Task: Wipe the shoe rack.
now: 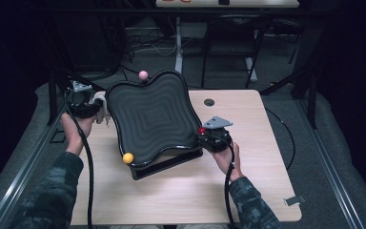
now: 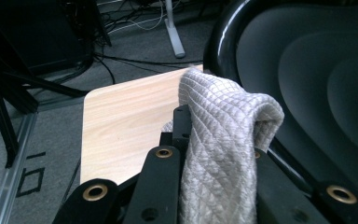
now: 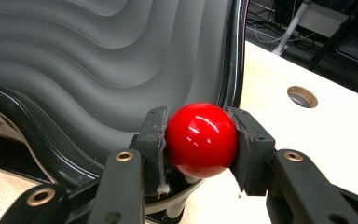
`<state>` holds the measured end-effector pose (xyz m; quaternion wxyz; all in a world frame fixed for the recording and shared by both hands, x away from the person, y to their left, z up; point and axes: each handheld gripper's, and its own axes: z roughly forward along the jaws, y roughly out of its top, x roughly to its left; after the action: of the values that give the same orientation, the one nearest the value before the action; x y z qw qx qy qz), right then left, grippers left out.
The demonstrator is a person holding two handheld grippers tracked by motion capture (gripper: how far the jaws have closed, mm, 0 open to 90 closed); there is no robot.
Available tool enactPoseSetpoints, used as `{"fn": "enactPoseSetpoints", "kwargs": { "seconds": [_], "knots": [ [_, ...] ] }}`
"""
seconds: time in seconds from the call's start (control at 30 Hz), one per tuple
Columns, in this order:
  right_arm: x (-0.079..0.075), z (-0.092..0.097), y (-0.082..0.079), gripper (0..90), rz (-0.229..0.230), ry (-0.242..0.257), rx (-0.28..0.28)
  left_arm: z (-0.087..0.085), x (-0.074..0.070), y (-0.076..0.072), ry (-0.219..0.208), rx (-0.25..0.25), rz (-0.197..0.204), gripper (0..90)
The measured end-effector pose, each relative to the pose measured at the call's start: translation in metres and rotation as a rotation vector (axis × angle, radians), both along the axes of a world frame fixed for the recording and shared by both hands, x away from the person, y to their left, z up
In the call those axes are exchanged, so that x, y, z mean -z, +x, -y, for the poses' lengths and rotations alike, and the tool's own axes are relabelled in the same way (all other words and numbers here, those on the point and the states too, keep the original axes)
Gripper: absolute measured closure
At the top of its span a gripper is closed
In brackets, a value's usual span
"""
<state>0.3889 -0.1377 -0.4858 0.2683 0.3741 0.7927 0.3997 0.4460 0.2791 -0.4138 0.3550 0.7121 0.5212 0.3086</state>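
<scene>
- table (image 1: 248, 157): pale wood top, smooth, round cable hole (image 1: 209, 102) toward the far edge; dark room around it w/ grey carpet, cables and another desk's legs behind.
- tray (image 1: 147, 114): big black wavy-edged thing w/ ridged grey inside, tilted up on a black base near the table's middle-left. looks stiff, glossy at the rim so prob slippery; bulky, likely wobbles if pushed at one corner. best held by a corner knob, not the slick rim.
- left gripper (image 1: 95, 109): at the tray's left edge, closed on a cloth (image 2: 223, 135), which drapes over the jaws just beside the rim.
- right gripper (image 3: 200, 140): at the tray's right corner, clamped on the red ball (image 3: 201, 139), one pad each side.
- cloth: quilted off-white, soft, light, floppy; bunches easily, grip a fold.
- red ball: hard, shiny, round – could squirt out if squeezed off-centre; grip across the middle.
- yellow ball (image 1: 128, 158) at the near corner, pink ball (image 1: 143, 75) at the far corner.
</scene>
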Motion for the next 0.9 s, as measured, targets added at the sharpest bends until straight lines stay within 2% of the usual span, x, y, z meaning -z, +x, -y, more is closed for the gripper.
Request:
{"fn": "enactPoseSetpoints", "kwargs": {
  "seconds": [0.27,0.5,0.8,0.9],
  "knots": [
    [0.0,0.0,0.0,60.1,0.0,0.001,-0.002,-0.012,0.011,-0.03,-0.038,0.018,0.021,84.5],
    [0.0,0.0,0.0,60.1,0.001,0.0,0.0,-0.022,0.021,-0.062,-0.066,0.039,0.045,84.5],
    [0.0,0.0,0.0,60.1,-0.002,0.0,0.0,-0.027,0.032,-0.101,-0.046,0.078,0.041,84.5],
    [0.0,0.0,-0.001,60.1,-0.002,0.0,0.001,-0.026,0.039,-0.113,-0.038,0.092,0.023,84.5]
  ]
}}
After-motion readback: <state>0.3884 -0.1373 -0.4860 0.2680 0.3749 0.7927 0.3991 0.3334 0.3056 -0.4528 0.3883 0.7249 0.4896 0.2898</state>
